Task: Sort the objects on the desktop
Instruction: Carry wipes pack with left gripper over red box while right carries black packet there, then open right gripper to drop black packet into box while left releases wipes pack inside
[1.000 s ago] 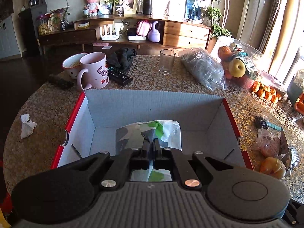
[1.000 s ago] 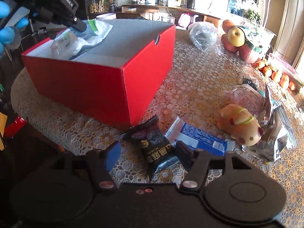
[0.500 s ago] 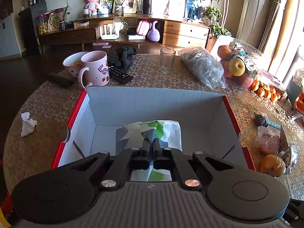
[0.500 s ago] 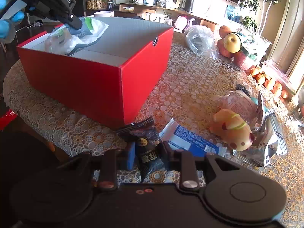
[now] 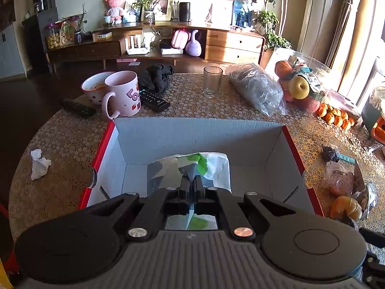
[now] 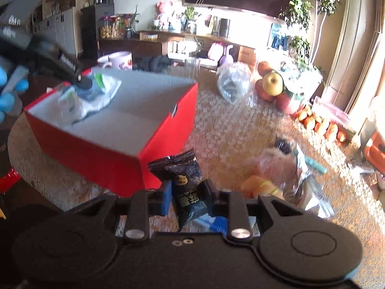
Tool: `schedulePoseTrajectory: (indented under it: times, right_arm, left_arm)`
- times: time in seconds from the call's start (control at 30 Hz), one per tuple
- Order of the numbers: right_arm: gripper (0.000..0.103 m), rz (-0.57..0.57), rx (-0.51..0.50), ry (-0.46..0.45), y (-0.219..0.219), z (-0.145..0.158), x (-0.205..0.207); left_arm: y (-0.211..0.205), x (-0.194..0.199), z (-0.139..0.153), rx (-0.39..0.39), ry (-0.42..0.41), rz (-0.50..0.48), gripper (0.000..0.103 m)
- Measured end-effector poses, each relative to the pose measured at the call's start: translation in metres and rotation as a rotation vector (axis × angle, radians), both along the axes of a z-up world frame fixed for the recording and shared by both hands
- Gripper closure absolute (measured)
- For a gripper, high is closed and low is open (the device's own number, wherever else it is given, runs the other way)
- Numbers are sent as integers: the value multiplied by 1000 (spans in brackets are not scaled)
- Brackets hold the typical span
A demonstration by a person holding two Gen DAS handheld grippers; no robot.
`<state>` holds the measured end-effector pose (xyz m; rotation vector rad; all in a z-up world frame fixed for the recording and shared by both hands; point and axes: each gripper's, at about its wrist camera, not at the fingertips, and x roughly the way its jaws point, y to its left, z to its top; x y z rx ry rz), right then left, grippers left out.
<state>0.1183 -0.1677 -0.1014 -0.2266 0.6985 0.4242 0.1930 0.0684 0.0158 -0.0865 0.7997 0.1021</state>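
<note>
A red cardboard box with a white inside stands on the round table. Over its near end my left gripper is shut on a white and green plastic packet that hangs inside the box. From the right wrist view the same gripper and packet show at the box's left end. My right gripper is shut on a black snack packet, lifted off the table in front of the box's red corner. A blue wrapper lies under it.
Behind the box stand a pink mug, a bowl, a remote, a glass and a grey plastic bag. Fruit bags, snack packets and a pig toy crowd the right. A crumpled tissue lies left.
My right gripper closed on the black snack packet and raised it off the table. The left gripper stays still, holding the white and green packet in the box.
</note>
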Motion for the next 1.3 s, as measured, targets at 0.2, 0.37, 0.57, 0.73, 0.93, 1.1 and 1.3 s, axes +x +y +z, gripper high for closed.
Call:
schedulePoseTrajectory:
  times: [0.2, 0.37, 0.57, 0.73, 0.93, 1.1, 1.3]
  right_arm:
    - [75, 35, 48, -11, 11, 34, 15]
    - [75, 85, 88, 21, 33, 48, 33]
    - [75, 159, 36, 32, 73, 46, 47]
    - [75, 200, -35, 61, 103, 30, 60]
    - [75, 222, -126, 107, 135, 7, 77]
    - [75, 225, -163, 190, 150, -12, 91]
    - [75, 201, -183, 254, 161, -25, 108]
  left_arm:
    - [5, 2, 4, 21, 2, -23, 101]
    - [13, 3, 3, 36, 19, -45, 101]
    - [24, 11, -8, 66, 61, -75, 101]
    - [28, 22, -25, 91, 94, -99, 101]
    - [30, 33, -43, 115, 139, -130, 101]
    - [38, 41, -52, 116, 178, -140, 101]
    - [36, 50, -64, 110, 233, -149, 101]
